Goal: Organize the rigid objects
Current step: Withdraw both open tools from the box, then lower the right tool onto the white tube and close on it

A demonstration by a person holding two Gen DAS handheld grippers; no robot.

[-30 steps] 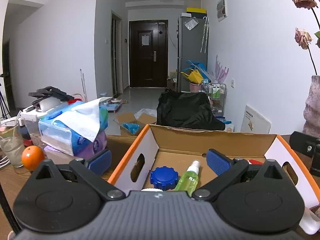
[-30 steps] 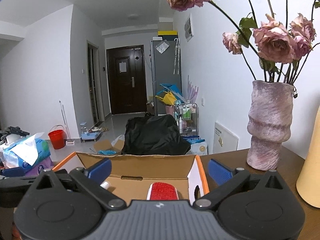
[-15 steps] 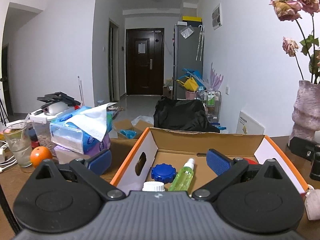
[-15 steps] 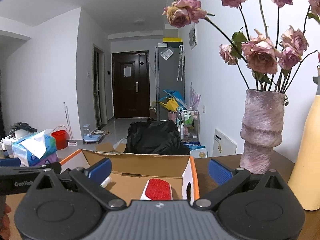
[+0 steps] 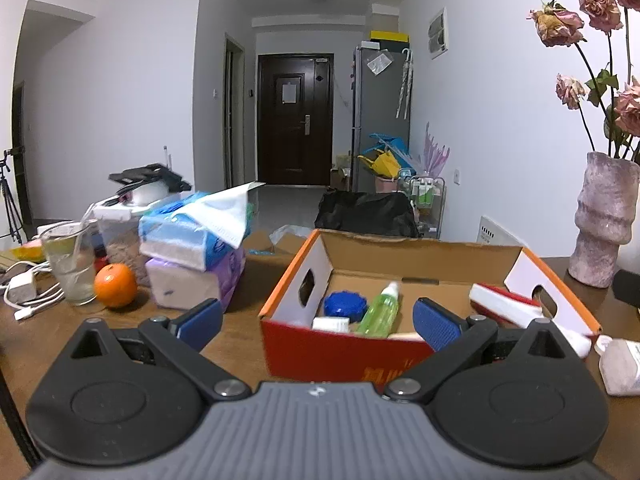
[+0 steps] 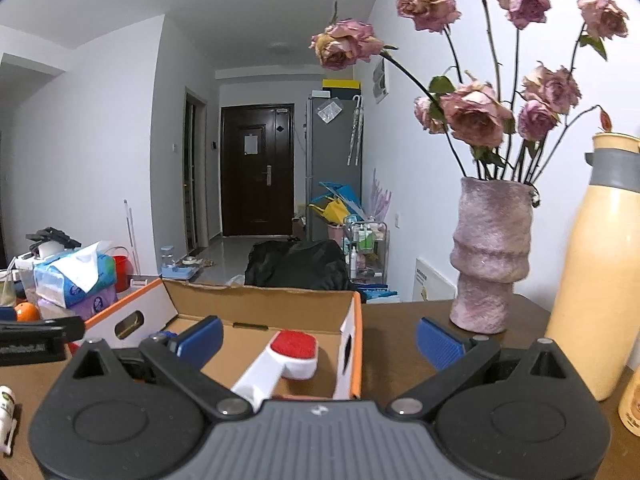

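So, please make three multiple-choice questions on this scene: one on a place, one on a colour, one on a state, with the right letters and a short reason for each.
1. Where does the green spray bottle lie?
A. inside the cardboard box
B. beside the orange
C. next to the vase

2. What colour is the round lid in the box?
A. red
B. blue
C. yellow

3. How is the left gripper?
A. shut on the spray bottle
B. shut on the lint brush
C. open, holding nothing

Answers:
1. A: the bottle rests on the box floor, next to the lid.
2. B: the lid is plainly blue in the left wrist view.
3. C: its blue pads stand wide apart with nothing between them; the right gripper is open too.
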